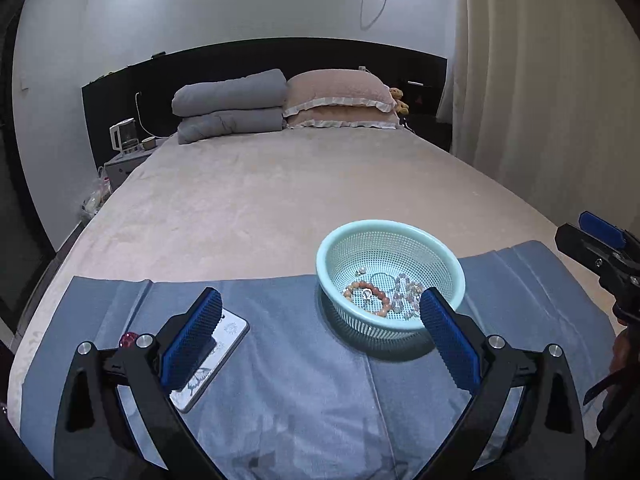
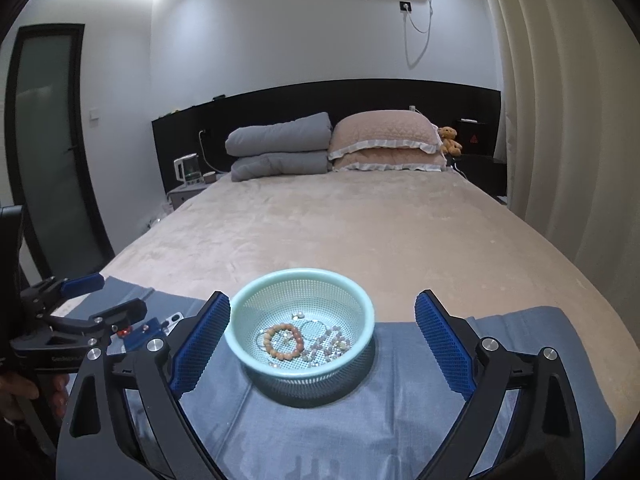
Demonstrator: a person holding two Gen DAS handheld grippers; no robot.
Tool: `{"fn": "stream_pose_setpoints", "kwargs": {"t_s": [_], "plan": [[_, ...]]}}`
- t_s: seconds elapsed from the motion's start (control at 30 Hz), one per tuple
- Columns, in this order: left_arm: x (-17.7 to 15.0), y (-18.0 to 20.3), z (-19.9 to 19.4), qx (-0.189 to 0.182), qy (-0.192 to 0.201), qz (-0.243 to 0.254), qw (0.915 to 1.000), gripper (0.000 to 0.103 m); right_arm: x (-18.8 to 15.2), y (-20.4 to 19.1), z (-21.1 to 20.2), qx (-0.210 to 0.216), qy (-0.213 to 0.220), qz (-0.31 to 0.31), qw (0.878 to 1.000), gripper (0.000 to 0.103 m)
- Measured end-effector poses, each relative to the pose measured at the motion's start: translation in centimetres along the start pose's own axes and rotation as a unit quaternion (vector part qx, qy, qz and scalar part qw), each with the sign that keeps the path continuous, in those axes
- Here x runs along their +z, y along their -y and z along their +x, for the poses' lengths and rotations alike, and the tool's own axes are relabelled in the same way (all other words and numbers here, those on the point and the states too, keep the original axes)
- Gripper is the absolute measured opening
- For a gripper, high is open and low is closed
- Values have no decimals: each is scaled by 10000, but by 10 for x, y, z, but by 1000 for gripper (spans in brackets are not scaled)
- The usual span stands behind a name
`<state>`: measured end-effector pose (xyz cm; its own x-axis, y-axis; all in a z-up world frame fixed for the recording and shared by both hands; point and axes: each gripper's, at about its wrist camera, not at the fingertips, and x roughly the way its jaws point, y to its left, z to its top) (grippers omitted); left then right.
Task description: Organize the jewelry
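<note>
A pale green mesh basket [image 1: 332,248] [image 2: 240,304] stands on a blue cloth [image 1: 288,380] [image 2: 400,400] on the bed. In it lie an orange bead bracelet [image 1: 370,298] [image 2: 285,342], a pale crystal bracelet [image 1: 404,294] [image 2: 326,346] and small pieces. My left gripper [image 1: 322,314] is open and empty, left of the basket; it also shows in the right wrist view [image 2: 106,294]. My right gripper [image 2: 322,312] is open and empty, its fingers either side of the basket; it also shows in the left wrist view [image 1: 588,228]. A white flat box [image 1: 216,360] lies under the left finger, a red bead [image 1: 129,338] beside it.
The beige bed [image 1: 280,200] stretches ahead, with grey folded quilts [image 1: 228,106] and pink pillows [image 1: 340,98] at the headboard. A kettle [image 1: 124,136] stands on the nightstand at left. Curtains [image 1: 540,100] hang at right.
</note>
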<state>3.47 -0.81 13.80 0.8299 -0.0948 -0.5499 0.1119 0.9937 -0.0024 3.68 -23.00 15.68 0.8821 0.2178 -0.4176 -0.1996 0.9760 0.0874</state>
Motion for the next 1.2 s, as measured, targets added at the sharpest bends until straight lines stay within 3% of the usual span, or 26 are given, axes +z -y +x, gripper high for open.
{"fn": "stream_pose_setpoints", "kwargs": {"t_s": [0.23, 0.4, 0.57, 0.7, 0.83, 1.07, 1.2], "plan": [[-46, 16, -28, 79, 99, 290, 9995, 97, -41, -7, -33, -89, 3, -203, 9998, 90], [-78, 28, -43, 188, 361, 491, 9980, 97, -78, -12, -51, -285, 90, -347, 9989, 95], [-109, 40, -49, 326, 659, 641, 9952, 97, -119, -12, -51, -189, -55, -172, 9997, 95], [-128, 46, -44, 179, 537, 643, 9963, 97, -137, -11, -46, -204, -153, -59, 9997, 95], [-133, 47, -39, 278, 514, 653, 9962, 97, -140, -8, -41, -240, -124, 96, 9996, 95], [-143, 37, -25, 422, 263, 233, 9985, 97, -147, 0, -35, -263, -88, 415, 9988, 95], [-147, 30, -19, 485, 142, 46, 9987, 97, -149, -9, -33, -346, -86, 228, 9991, 95]]}}
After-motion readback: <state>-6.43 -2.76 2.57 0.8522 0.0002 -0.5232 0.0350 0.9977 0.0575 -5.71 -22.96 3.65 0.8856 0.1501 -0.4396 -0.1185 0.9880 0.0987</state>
